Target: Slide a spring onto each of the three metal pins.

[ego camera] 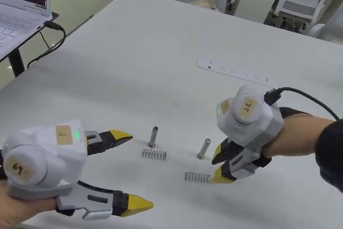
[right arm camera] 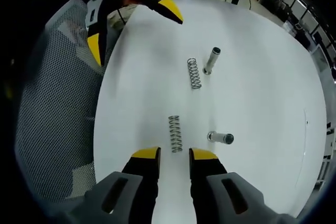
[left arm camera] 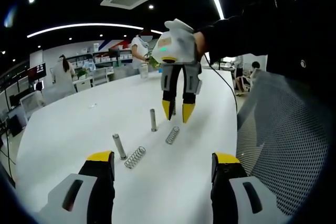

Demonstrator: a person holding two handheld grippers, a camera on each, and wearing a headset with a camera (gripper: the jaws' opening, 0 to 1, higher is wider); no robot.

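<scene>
On the white table, loose parts.
Head view: left claw spread wide; right claw narrowly parted and empty, tips at the near spring's end; the far spring, a thin grey wire coil, lies beside the first pin, a silvery cylinder standing upright. Left gripper view: both springs lie flat. Right gripper view: the second pin stands beside the near spring.
</scene>
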